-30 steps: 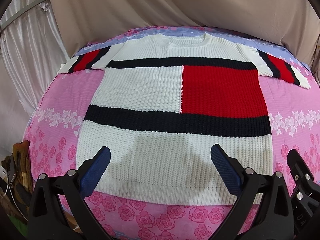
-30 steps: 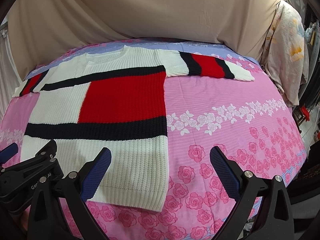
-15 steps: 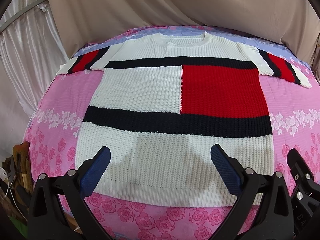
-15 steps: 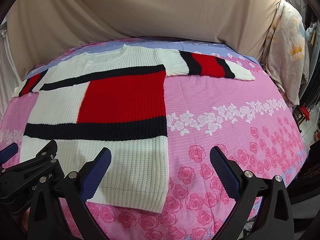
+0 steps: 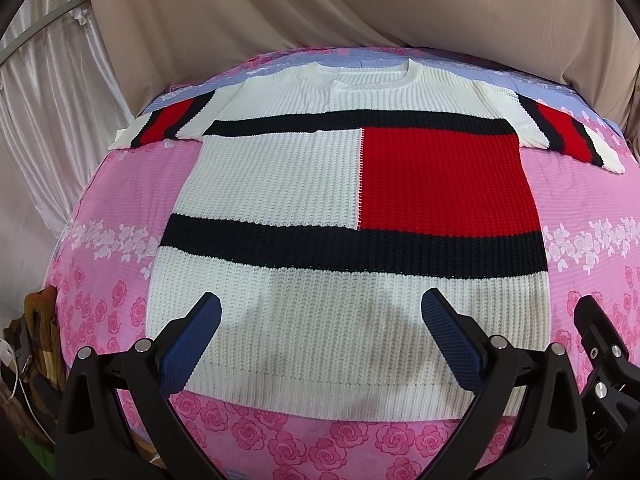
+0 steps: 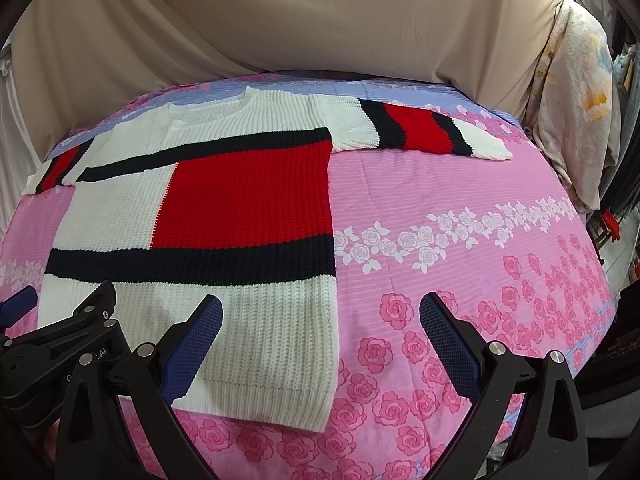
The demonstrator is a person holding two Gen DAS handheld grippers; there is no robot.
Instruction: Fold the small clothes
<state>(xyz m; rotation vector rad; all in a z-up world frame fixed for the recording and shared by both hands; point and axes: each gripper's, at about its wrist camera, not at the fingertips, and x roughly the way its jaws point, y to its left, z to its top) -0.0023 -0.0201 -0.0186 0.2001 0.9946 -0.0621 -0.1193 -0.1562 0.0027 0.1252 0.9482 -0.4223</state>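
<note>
A knitted sweater [image 5: 280, 184] in white, red and black lies flat and spread out on a pink rose-print bed cover [image 5: 100, 208], collar far, hem near, both sleeves stretched sideways. My left gripper [image 5: 320, 332] hovers open above the white hem band, holding nothing. In the right wrist view the sweater [image 6: 240, 196] fills the left half, its right sleeve [image 6: 416, 130] pointing right. My right gripper [image 6: 320, 332] is open over the sweater's near right corner, one finger over knit, the other over the bed cover [image 6: 460, 240]. The left gripper's black body [image 6: 60, 344] shows at the lower left there.
Beige cloth [image 5: 320, 12] hangs behind the bed. White curtain [image 5: 44, 92] hangs at the left. A pale patterned fabric [image 6: 576, 92] hangs at the bed's right edge. Clutter and a cable [image 5: 20, 368] lie beside the bed at lower left.
Both grippers have crept slightly nearer to the sweater's hem; the sweater lies as before and both stay open.
</note>
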